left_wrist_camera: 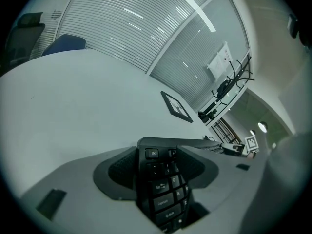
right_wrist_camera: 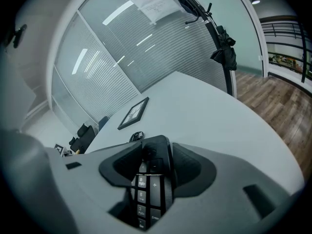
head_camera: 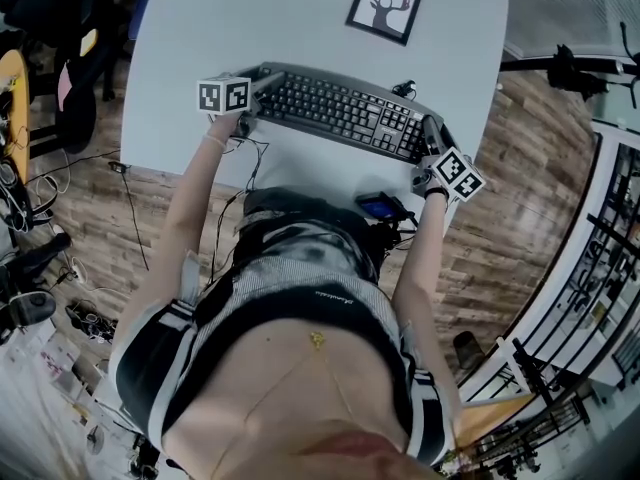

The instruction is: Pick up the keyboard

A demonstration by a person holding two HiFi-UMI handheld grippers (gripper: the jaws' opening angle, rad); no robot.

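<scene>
A black keyboard (head_camera: 335,111) spans the near part of the white table (head_camera: 300,18), held at both ends. My left gripper (head_camera: 258,93) is at its left end. In the left gripper view the end with the Esc key (left_wrist_camera: 153,153) sits between the ribbed pads (left_wrist_camera: 121,171), which press on the keyboard (left_wrist_camera: 161,189). My right gripper (head_camera: 432,138) is at its right end. There the number-pad end of the keyboard (right_wrist_camera: 148,184) fills the gap of the gripper (right_wrist_camera: 156,172), pads against both edges. I cannot tell if the keyboard rests on the table or is raised.
A framed deer picture (head_camera: 385,5) lies farther back on the table, also visible as the frame (left_wrist_camera: 176,106) and the frame (right_wrist_camera: 132,113). A coiled cable (head_camera: 404,89) sits behind the keyboard's right end. The table's near edge is just under my hands; wooden floor (head_camera: 520,198) lies to the right.
</scene>
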